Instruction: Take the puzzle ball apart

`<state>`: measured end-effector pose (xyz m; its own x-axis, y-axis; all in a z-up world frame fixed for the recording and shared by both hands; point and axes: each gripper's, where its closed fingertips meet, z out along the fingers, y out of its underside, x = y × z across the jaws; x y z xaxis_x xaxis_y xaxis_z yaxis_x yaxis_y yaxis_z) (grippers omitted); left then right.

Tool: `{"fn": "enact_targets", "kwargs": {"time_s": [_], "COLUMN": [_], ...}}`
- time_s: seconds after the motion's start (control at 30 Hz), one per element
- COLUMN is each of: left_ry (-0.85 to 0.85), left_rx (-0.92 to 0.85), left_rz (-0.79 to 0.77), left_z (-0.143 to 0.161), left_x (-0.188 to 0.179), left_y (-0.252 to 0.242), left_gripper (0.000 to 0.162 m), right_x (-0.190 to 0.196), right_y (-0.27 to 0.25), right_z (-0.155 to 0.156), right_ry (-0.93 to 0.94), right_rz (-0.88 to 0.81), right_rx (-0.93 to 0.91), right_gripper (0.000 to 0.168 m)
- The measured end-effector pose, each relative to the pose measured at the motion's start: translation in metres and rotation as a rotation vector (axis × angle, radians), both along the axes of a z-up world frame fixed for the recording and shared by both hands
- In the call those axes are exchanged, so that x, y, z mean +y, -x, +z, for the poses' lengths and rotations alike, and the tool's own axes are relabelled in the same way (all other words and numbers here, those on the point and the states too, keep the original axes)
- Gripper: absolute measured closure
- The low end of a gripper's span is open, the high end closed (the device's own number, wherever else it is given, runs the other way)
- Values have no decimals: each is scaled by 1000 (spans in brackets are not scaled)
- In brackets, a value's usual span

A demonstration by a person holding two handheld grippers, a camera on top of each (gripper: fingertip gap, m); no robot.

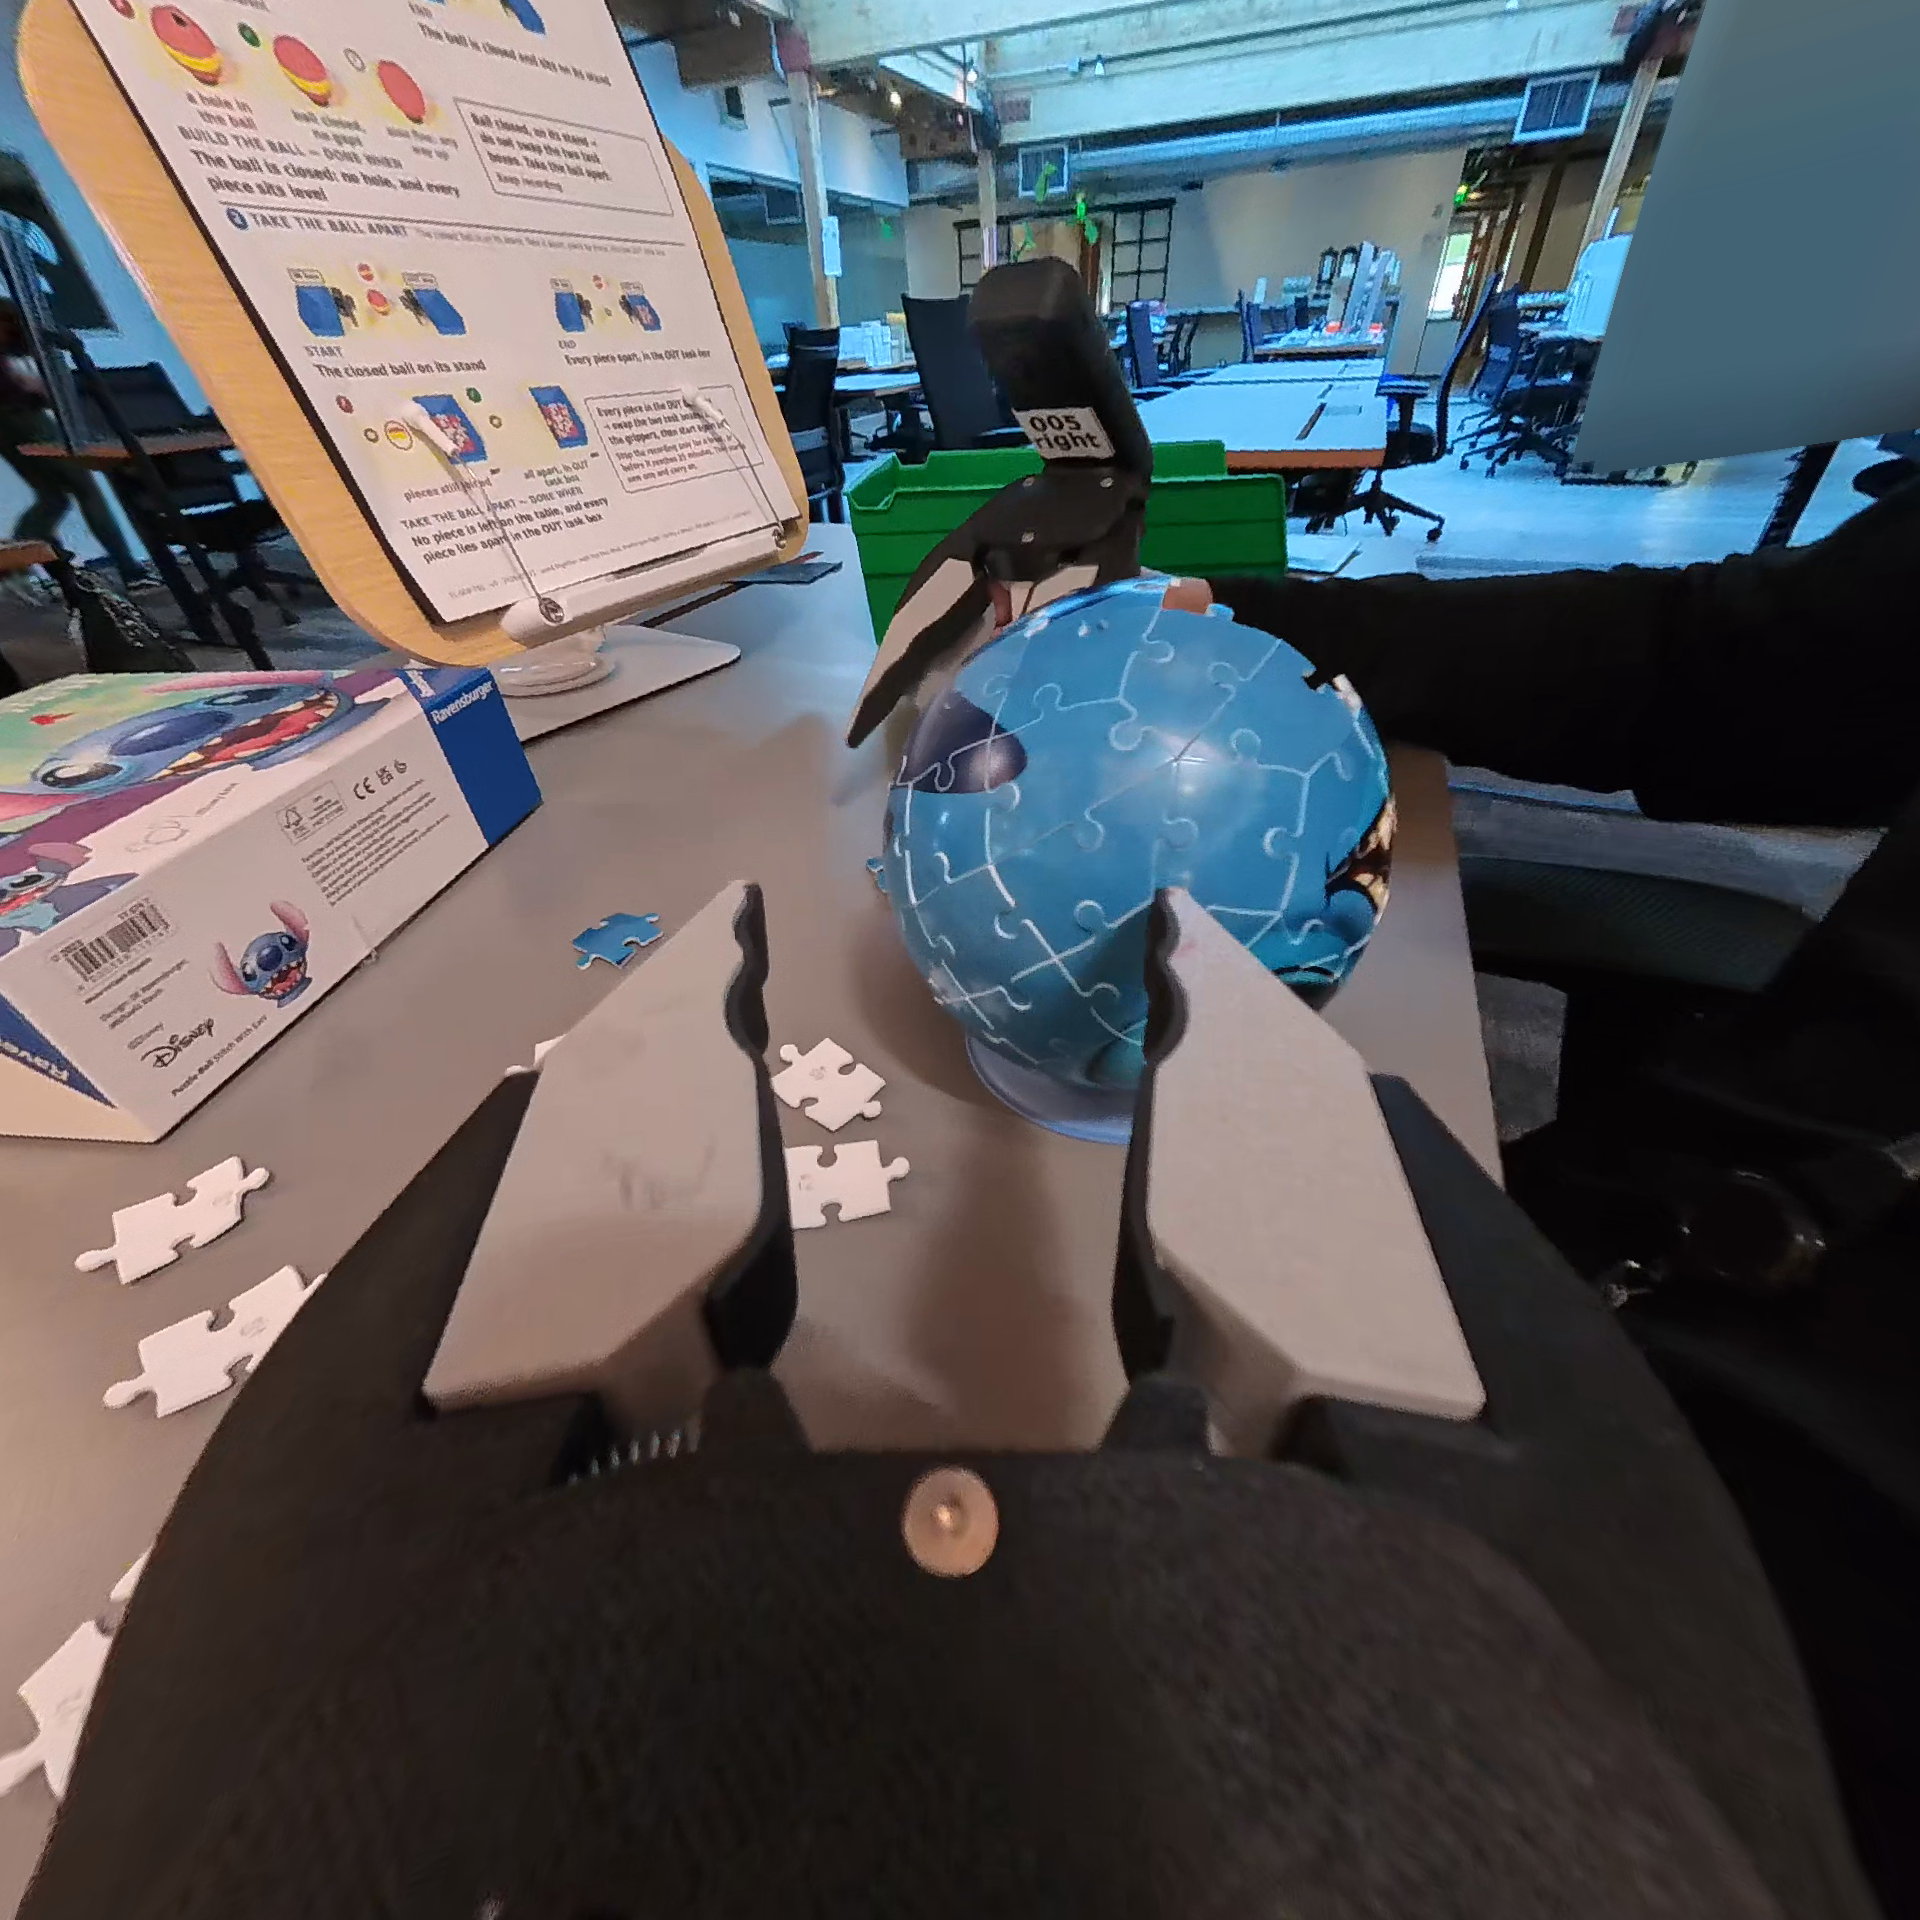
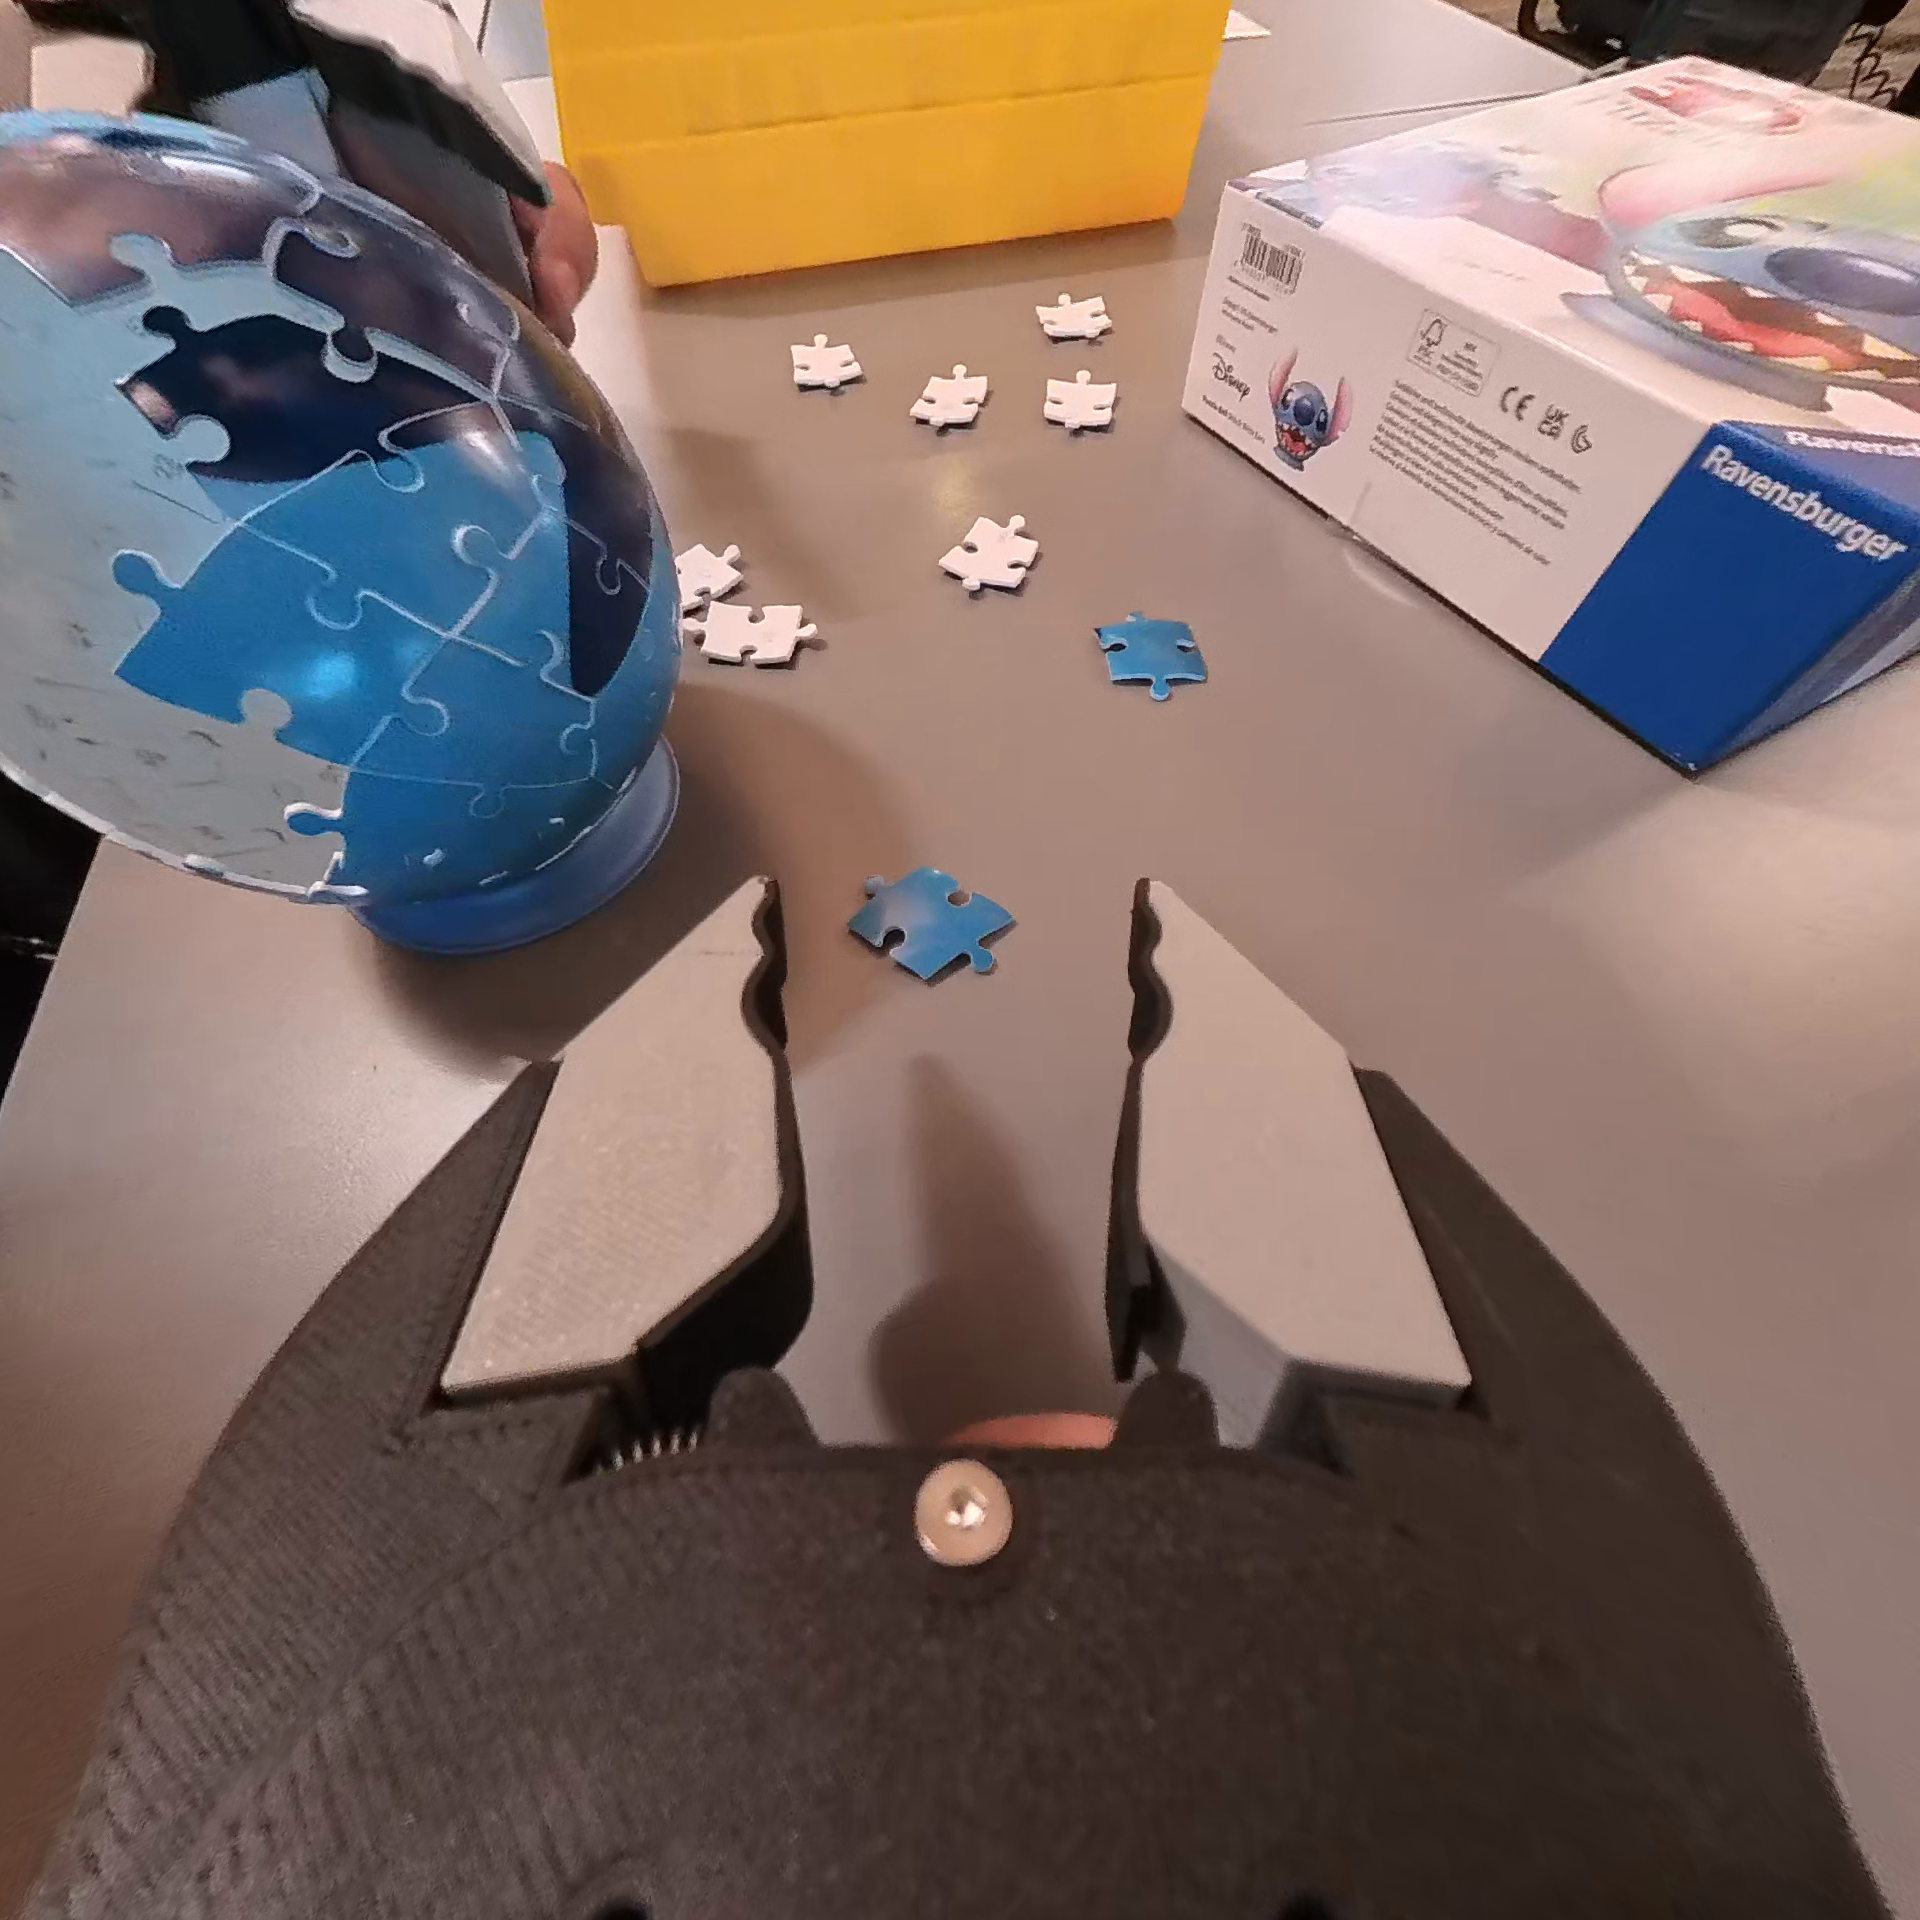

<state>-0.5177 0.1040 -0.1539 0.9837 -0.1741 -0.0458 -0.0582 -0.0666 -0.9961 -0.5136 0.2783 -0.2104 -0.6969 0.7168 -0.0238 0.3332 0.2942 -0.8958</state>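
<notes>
Both of my tools stand spread wide and hold nothing: my left gripper (image 1: 956, 925) hangs just beside the puzzle ball (image 1: 1138, 831), and my right gripper (image 2: 951, 914) hovers over a loose blue piece (image 2: 930, 923) on the grey table (image 2: 1351, 935). Partly taken apart, with gaps in its shell, the ball sits on its blue stand (image 2: 520, 894) near the table's edge, white pieces (image 2: 987, 553) and the puzzle box (image 2: 1621, 416) lying nearby.

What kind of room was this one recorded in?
Probably an open-plan office or lab used for recording. Rows of long desks with black office chairs fill the background under exposed ceiling ducts, and an instruction sheet stands propped on the grey table.
</notes>
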Motion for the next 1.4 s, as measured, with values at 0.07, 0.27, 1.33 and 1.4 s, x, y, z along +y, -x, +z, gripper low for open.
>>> {"fn": "enact_targets", "kwargs": {"time_s": [0.07, 0.27, 1.33, 1.4], "left_ry": [7, 17, 20, 22], "left_rx": [2, -3, 29, 29], "left_rz": [-4, 15, -3, -2], "left_z": [-1, -2, -4, -4], "left_x": [1, 2, 2, 2], "left_y": [-1, 2, -3, -3], "left_gripper": [89, 89, 92, 92], "right_x": [0, 2, -1, -1], "right_y": [0, 3, 1, 1], "right_z": [-1, 0, -4, -4], "right_ry": [-6, 4, -48, -47], "right_rz": [0, -17, -8, -7], "right_rx": [-5, -1, 0, 2], "right_gripper": [106, 105, 99, 99]}}
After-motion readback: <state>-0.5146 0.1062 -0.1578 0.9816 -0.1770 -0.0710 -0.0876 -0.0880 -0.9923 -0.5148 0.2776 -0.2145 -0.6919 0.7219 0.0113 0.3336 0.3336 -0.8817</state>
